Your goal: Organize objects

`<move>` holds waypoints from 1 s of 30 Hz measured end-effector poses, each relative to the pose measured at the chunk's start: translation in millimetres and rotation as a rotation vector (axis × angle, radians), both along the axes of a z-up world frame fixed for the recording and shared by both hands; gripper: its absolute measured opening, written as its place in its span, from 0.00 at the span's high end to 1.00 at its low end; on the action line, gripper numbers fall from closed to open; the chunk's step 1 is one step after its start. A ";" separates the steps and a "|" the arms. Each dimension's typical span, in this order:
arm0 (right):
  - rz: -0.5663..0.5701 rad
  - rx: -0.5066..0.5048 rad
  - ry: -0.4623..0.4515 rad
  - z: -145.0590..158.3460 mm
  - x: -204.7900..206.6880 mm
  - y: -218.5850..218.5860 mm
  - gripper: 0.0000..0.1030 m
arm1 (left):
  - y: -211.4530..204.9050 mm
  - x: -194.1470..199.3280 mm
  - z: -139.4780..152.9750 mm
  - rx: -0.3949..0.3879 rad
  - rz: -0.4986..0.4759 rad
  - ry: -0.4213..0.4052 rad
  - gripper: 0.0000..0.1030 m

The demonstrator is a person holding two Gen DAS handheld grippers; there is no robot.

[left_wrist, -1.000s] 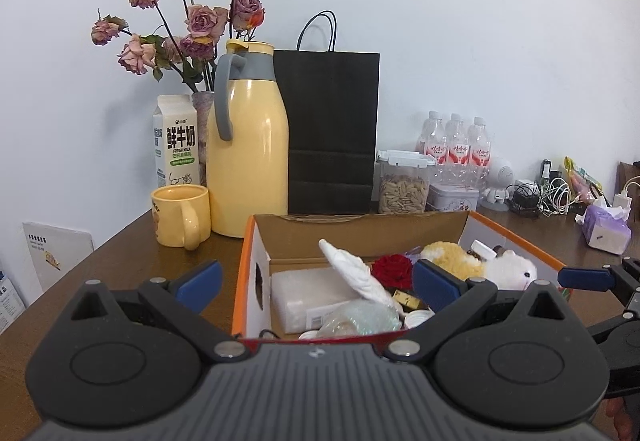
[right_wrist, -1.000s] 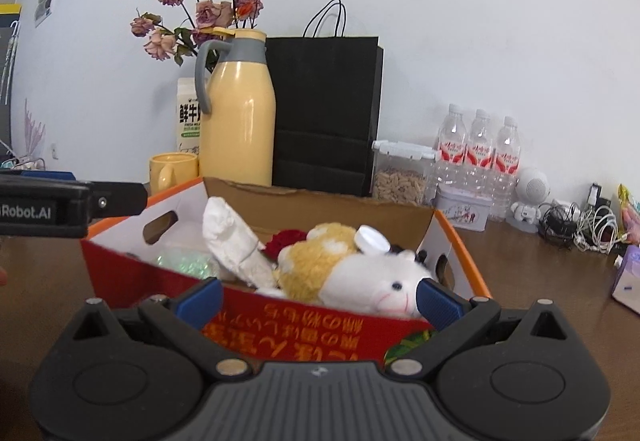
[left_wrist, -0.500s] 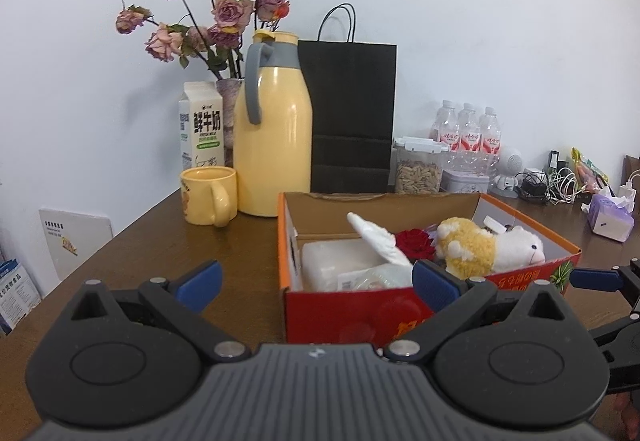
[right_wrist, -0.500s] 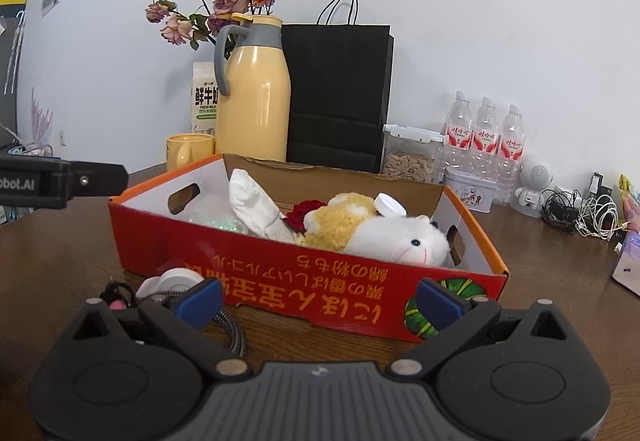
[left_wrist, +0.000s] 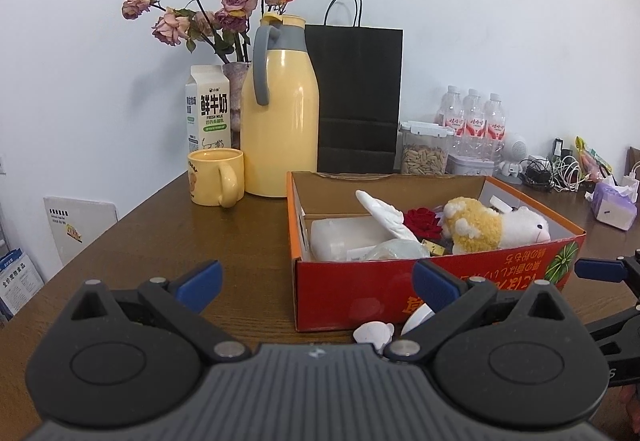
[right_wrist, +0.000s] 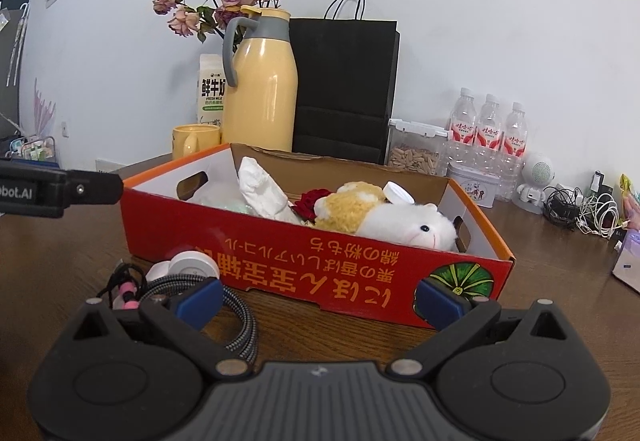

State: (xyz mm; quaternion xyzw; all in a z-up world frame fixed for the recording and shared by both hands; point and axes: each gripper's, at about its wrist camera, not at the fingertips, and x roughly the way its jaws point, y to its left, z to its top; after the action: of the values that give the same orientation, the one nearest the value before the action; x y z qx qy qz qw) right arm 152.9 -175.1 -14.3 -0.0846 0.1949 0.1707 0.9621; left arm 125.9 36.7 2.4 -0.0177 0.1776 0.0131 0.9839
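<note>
Red box now farther off, loose bits revealed

Pulled back from red box (right_wrist: 316,265) over the last second. Left gripper (left_wrist: 316,283) and right gripper (right_wrist: 318,299): both spread wide, empty. Plush toy (right_wrist: 384,217) and rose (left_wrist: 421,221) lying inside the box. Braided cable (right_wrist: 236,317) and white discs (right_wrist: 192,265) on wooden table (left_wrist: 200,241) at front wall, probably next to collect.

Left wrist fisheye looked low across wooden table (left_wrist: 248,237) from near red cardboard box's (left_wrist: 360,289) left corner. Right wrist fisheye faced box's (right_wrist: 320,261) long front, close. Both shared box, yellow thermos (left_wrist: 280,121) (right_wrist: 260,97), back wall.
</note>
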 end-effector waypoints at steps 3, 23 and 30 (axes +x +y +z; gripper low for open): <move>0.001 0.000 0.003 -0.7 0.0 0.0 0.00 | 0.1 0.6 -0.6 -0.001 0.000 0.002 0.00; 0.111 0.040 0.038 -1.0 -5.2 4.4 0.00 | 5.0 1.0 -3.3 -0.012 0.008 0.041 0.00; 0.136 0.040 0.051 -1.3 -8.4 11.2 0.00 | 10.4 -3.3 -3.1 -0.012 0.011 0.049 0.00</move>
State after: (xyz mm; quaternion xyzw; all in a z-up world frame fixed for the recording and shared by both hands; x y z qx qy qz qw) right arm 144.5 -163.9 -15.5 -0.0742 0.2096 0.2415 0.9446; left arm 122.6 47.1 -0.7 -0.0242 0.2015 0.0177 0.9790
